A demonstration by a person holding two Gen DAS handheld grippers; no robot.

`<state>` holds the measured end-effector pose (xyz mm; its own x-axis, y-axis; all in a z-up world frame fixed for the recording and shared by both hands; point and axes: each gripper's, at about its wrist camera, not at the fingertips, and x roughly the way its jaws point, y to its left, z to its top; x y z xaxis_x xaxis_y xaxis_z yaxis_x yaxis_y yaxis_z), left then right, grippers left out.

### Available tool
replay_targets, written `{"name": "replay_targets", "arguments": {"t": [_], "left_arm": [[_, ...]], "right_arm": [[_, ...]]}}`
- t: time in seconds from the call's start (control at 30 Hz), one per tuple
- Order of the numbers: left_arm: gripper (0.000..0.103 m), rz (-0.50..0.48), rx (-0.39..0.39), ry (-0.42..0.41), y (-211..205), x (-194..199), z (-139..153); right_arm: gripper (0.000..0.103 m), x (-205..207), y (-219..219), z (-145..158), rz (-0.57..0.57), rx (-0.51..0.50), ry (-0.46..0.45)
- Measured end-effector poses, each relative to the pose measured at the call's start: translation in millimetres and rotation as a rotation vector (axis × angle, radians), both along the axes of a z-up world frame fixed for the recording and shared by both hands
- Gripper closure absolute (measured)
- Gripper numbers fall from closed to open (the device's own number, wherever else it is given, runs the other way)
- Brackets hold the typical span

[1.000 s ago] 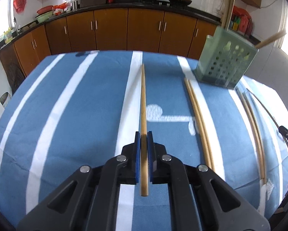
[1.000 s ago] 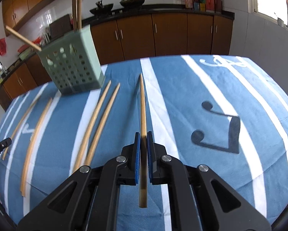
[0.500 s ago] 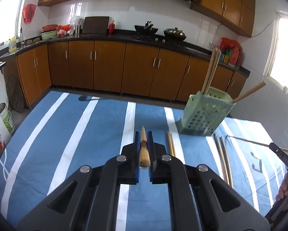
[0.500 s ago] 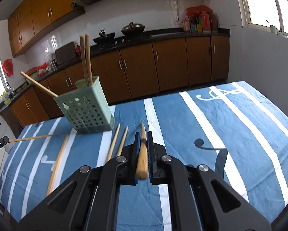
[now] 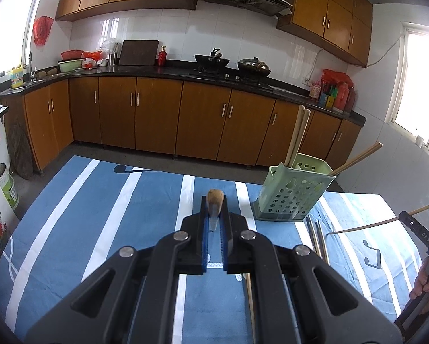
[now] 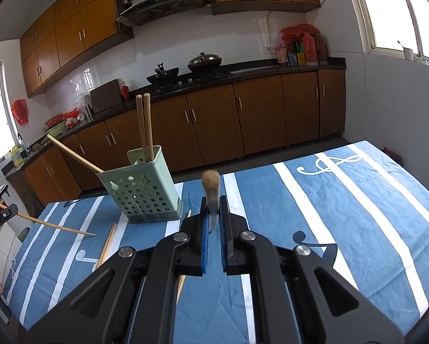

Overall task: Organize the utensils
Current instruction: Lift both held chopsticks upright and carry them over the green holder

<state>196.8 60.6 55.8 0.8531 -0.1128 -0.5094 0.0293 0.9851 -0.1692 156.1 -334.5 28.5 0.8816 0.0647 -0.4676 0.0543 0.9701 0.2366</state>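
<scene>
Left hand-held gripper [image 5: 214,212] and right hand-held gripper [image 6: 213,215] each pinching one chopstick [image 5: 215,199] [image 6: 211,189] near green utensil holder [image 5: 292,192].

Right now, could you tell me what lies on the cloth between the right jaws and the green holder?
In the right wrist view, only bare striped cloth separates the chopstick from the green holder.

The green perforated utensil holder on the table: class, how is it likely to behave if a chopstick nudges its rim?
The green utensil holder looks like thin, hole-riddled plastic, so probably light and apt to slide on the tablecloth. It stands tall on a small base with chopsticks sticking up and one leaning out, so a high push might tip it.
</scene>
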Motion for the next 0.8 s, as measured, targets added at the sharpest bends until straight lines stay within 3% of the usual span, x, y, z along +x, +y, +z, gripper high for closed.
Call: {"name": "replay_targets", "arguments": {"t": [0.4,0.63,0.8], "left_arm": [[0.095,-0.029,-0.017,-0.054,-5.3,-5.1,25.8],[0.095,-0.079,-0.047,-0.147,-26.3,-5.1,70.6],[0.095,-0.094,-0.088,-0.253,-51.1,5.3,109.9]], "right_arm": [[0.096,-1.9,2.1,35.1,0.029,0.039,-0.083],[0.096,0.8,12.9,80.6,0.105,0.11,-0.189],[0.096,12.7,28.4,111.5,0.128,0.103,-0.276]]}}
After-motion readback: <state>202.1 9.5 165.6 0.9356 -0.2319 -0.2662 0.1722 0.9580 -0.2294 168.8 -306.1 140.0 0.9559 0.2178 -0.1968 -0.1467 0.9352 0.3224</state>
